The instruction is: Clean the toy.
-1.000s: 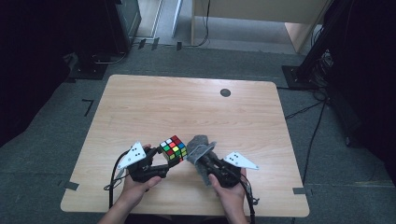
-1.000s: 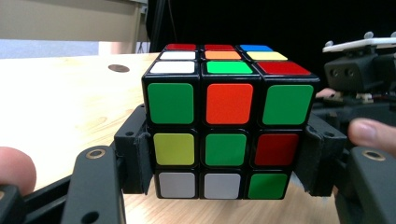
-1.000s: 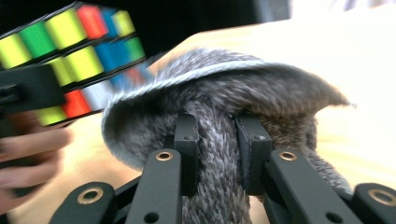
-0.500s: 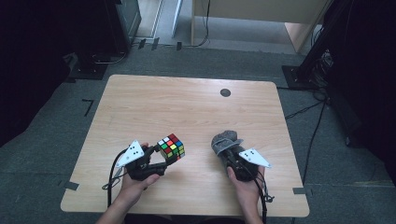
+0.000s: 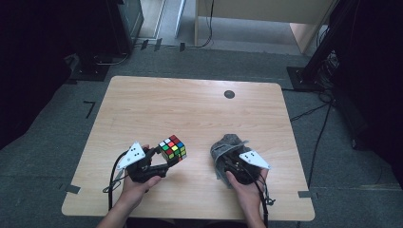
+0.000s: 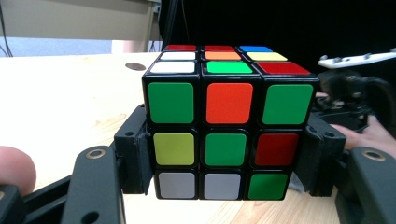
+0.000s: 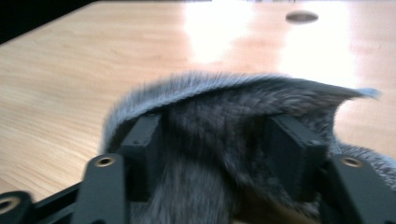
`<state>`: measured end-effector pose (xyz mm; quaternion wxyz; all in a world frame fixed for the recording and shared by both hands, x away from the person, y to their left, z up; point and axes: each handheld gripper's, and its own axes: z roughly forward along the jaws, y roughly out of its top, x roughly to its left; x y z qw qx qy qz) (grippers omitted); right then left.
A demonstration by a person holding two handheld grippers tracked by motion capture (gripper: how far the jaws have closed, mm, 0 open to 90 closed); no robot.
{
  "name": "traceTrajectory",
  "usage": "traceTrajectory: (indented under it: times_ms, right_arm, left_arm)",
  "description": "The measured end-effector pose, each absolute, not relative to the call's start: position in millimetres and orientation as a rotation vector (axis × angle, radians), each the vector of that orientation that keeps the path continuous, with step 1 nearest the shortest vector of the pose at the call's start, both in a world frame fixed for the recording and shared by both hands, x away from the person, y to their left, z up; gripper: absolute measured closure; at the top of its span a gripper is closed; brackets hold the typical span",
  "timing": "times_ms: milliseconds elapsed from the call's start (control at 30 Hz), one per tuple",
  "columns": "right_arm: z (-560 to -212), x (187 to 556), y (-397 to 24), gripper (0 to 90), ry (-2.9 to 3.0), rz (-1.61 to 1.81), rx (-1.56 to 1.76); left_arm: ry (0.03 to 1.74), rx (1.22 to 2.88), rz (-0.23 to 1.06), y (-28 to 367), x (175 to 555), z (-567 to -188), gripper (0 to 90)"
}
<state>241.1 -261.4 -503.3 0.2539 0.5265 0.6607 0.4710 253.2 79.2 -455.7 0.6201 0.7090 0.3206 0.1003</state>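
The left gripper (image 5: 167, 159) clamps the cube (image 5: 173, 148) by its sides, just above the table (image 5: 190, 109) at front left; to its right, the right gripper (image 5: 227, 159) has just been opening, its jaws spread loose around the grey cloth (image 5: 227, 145) lying on the table

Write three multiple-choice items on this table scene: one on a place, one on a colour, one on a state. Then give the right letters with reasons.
1. Where does the grey cloth lie?
A. at the table's far edge
B. at the right gripper
C. on the floor

2. What colour is the centre square of the cube face towards the left gripper's camera?
A. blue
B. white
C. green

3. How is the cube held?
A. clamped in the left gripper
B. loose on the table
C. in bare fingers

Key: 1 B, cloth lies between its jaws; 2 C, seen in the left gripper view; 3 A, both pads press its sides.
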Motion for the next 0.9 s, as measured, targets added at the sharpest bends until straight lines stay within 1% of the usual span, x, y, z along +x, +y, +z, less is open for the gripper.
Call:
traceTrajectory:
  times_ms: [133, 200, 500, 700, 800, 900]
  right_arm:
    - [-492.9, 236.1, -254.4, 33.1, 1.76, 1.31, 1.381]
    - [-488.9, 233.3, -248.9, 31.4, 1.754, 1.346, 1.356]
    - [-484.2, 221.2, -206.8, 30.7, 1.863, 1.603, 1.203]
    - [-486.9, 213.6, -180.7, 30.5, 1.946, 1.674, 1.131]
    - [-486.4, 210.1, -172.3, 31.6, 1.961, 1.695, 1.098]
    - [-484.8, 207.1, -166.0, 30.4, 1.947, 1.706, 1.076]
  left_arm:
    - [0.748, 1.621, 0.228, 80.3, 254.6, -455.3, 34.3]
    - [0.757, 1.612, 0.224, 81.5, 255.7, -454.9, 34.3]
    - [0.778, 1.59, 0.191, 79.6, 258.1, -455.3, 34.3]
    - [0.774, 1.582, 0.162, 74.3, 258.0, -454.9, 34.3]
    - [0.777, 1.579, 0.146, 71.6, 257.7, -455.5, 34.3]
    - [0.777, 1.581, 0.126, 66.9, 256.7, -456.8, 34.3]
